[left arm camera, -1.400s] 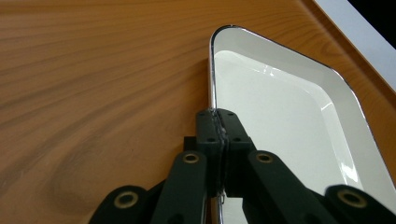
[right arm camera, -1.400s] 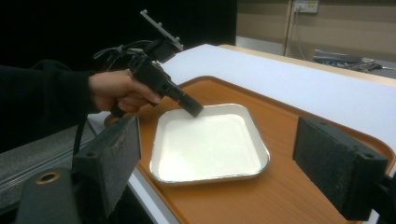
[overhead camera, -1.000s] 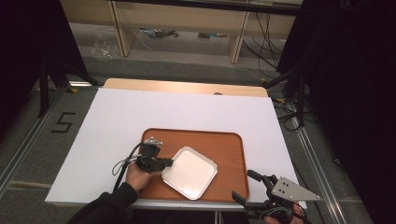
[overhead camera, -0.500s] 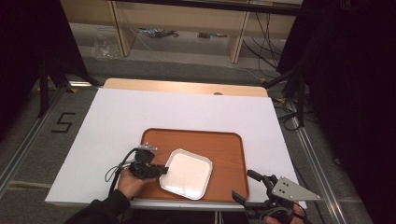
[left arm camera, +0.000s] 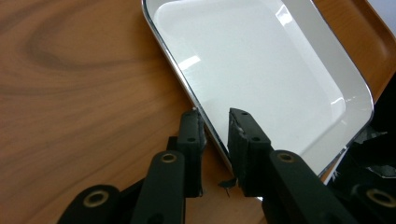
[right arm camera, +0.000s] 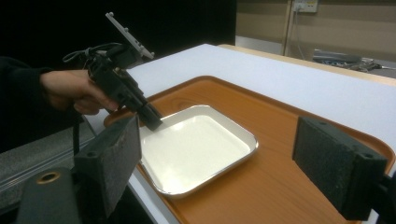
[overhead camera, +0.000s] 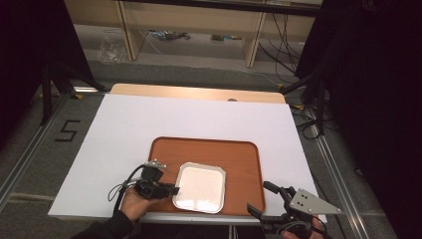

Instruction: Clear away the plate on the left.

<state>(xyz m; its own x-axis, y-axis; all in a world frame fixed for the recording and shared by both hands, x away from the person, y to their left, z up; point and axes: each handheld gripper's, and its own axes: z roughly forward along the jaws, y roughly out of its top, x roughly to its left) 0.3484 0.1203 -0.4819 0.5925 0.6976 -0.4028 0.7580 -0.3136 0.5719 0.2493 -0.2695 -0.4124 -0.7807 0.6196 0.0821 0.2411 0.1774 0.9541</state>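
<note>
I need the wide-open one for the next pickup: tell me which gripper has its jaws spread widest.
The right gripper, off the brown tray's near right corner, jaws wide apart. The left gripper straddles the white dish's rim, barely parted.

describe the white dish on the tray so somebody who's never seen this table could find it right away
On the white table lies a brown wooden tray. At its near left corner sits the white dish, shallow and square with rounded corners and a shiny metal rim. It is the one pale thing on the tray, its left edge between the left claw's jaws.
</note>
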